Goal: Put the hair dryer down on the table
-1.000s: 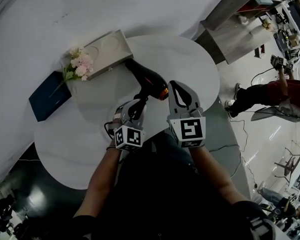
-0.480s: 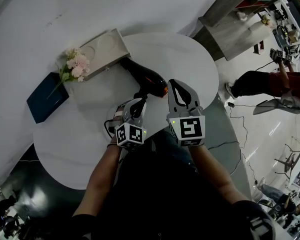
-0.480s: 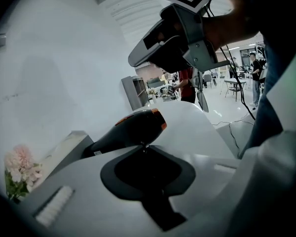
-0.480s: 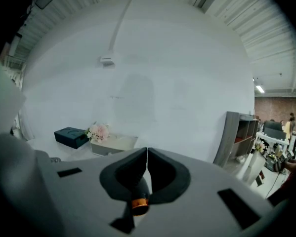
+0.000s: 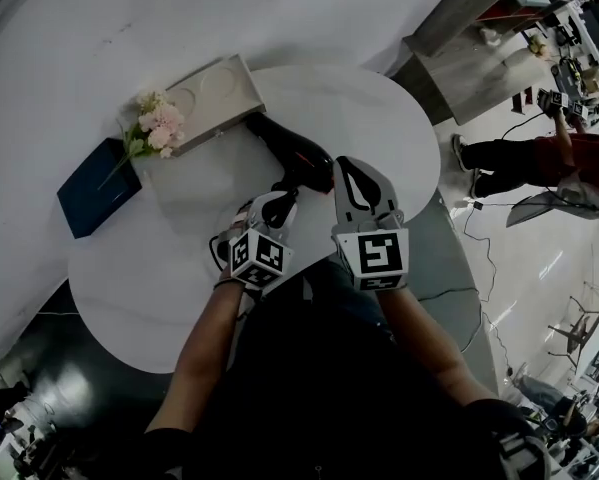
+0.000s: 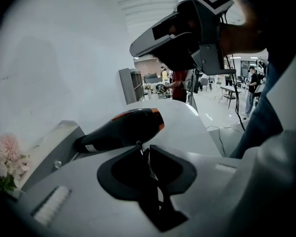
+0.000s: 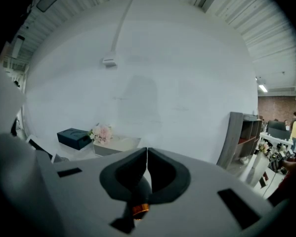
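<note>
Farthest left of the hair dryer (image 5: 291,155) we note a dark blue box (image 5: 99,188). Next come pink flowers (image 5: 156,128), between that box and the dryer. A grey tray (image 5: 211,103) follows, its near corner just beside the dryer's nozzle; we cannot tell if they touch.

The dryer lies on its side on the round white table (image 5: 159,298), nozzle toward the tray. Its orange ring (image 6: 159,120) is at the opposite end, toward the right gripper.

The left gripper (image 6: 144,149) sits at the near side of the dryer, tips pointing at its barrel from just short of it. Its fingertips (image 6: 133,154) stand a narrow slit apart and have just been opening. We see nothing pinched at the tips. A dark part shows low in the gap behind them; we cannot tell if it is the dryer's handle or its cord.

The right gripper (image 7: 147,154) is just right of the dryer's ringed end and apart from it. Its fingers meet at the tips with nothing between them. Through the opening behind those tips, its own view shows a dark piece with an orange band.

Well right of the dryer, off the table, are a grey shelf unit (image 5: 459,48) and a person (image 5: 569,163) on the floor.
</note>
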Tool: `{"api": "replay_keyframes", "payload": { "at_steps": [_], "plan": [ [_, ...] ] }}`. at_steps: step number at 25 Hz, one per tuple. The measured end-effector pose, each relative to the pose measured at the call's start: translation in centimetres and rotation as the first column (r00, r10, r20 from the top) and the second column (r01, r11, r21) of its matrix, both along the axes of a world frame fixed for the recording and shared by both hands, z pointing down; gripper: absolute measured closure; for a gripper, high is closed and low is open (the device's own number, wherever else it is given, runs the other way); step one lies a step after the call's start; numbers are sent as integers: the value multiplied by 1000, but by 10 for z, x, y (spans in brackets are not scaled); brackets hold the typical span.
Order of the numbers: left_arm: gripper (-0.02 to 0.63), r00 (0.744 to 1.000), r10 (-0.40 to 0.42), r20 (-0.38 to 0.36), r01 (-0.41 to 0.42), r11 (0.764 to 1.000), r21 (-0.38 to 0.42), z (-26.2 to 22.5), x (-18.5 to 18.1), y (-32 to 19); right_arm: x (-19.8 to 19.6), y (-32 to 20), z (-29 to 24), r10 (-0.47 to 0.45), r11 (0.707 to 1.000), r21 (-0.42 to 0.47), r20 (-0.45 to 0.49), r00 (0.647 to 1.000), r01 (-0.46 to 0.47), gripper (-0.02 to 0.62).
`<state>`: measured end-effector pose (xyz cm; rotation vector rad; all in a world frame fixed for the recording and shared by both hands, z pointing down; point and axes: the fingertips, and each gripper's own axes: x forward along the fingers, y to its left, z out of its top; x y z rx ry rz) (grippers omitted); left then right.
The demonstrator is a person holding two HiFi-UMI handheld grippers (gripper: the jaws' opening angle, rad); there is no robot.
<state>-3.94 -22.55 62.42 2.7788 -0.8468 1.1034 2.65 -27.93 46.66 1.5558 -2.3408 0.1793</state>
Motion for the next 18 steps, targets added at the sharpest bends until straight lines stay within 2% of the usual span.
{"api": "replay_keyframes", "payload": {
  "at_steps": [1, 3, 5, 8, 10, 12, 15, 17, 18],
  "plan": [
    [538, 1000, -3, -10, 3, 999, -32, -1, 0, 1, -1, 0, -1, -6, 1000, 3, 3, 1000, 6, 583],
    [462, 998, -26, -50, 22, 996, -82, -9, -2, 1, -5, -2, -5, -18, 1000, 12, 10, 1000, 18, 583],
    [451, 990, -80, -117, 70, 994, -87, -32, -8, -2, -10, -4, -12, -31, 999, 21, 28, 999, 30, 583],
    [463, 955, -185, -230, 189, 982, -6, -90, -28, -16, -25, -8, -33, -74, 996, 61, 71, 995, 70, 583],
    [507, 908, -276, -314, 309, 949, 60, -134, -49, -25, -38, -11, -53, -118, 989, 100, 93, 989, 109, 583],
    [552, 836, -368, -407, 447, 887, 116, -177, -74, -31, -52, -13, -76, -170, 977, 145, 104, 980, 154, 583],
    [594, 723, -460, -515, 625, 753, 205, -240, -112, -35, -72, -20, -118, -246, 944, 251, 95, 965, 216, 583],
    [594, 668, -490, -560, 703, 663, 258, -279, -134, -36, -84, -25, -148, -294, 910, 328, 85, 952, 252, 583],
    [594, 649, -499, -574, 728, 625, 281, -296, -142, -35, -87, -27, -162, -311, 896, 359, 82, 947, 263, 583]
  ]
}}
